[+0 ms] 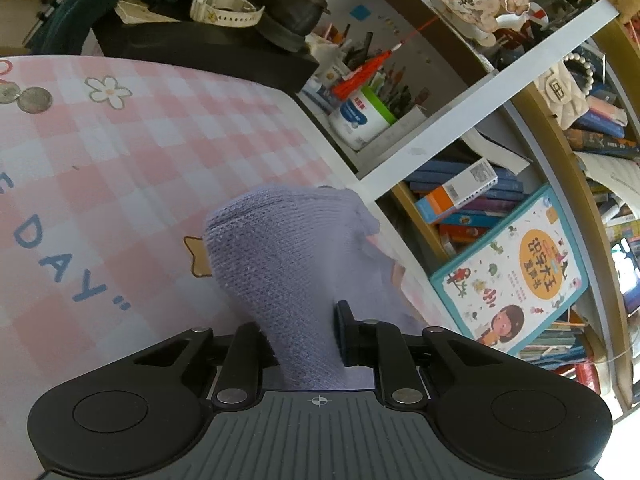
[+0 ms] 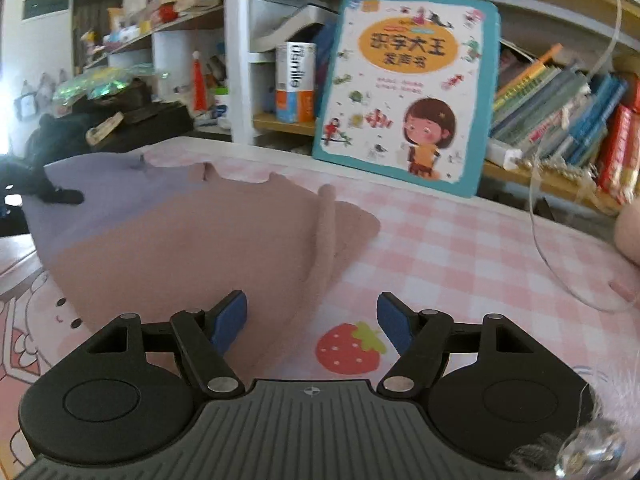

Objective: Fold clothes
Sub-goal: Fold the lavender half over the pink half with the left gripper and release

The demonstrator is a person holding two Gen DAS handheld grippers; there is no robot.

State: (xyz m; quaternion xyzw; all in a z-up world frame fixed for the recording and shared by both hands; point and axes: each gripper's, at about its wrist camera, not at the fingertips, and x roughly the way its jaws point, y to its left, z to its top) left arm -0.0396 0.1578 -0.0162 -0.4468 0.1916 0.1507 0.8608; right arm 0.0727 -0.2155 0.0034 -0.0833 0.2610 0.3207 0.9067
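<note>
A knit garment lies on the pink checked table mat [image 1: 120,152]. In the left wrist view its lavender cloth [image 1: 280,240] rises in a bunched fold from the mat into my left gripper [image 1: 298,320], whose pads press on it. In the right wrist view the garment shows a lavender part [image 2: 100,188] at the left and a dusty pink part [image 2: 192,232] in the middle, spread flat. My right gripper [image 2: 311,304] hovers open over the garment's near right edge, with nothing between its blue pads [image 2: 230,320].
A bookshelf with a large picture book [image 2: 408,92] stands right behind the table's far edge. A dark heap with a white watch [image 1: 224,8] sits at the mat's far corner, next to a pen holder [image 1: 368,108]. A hand [image 2: 630,232] shows at the right.
</note>
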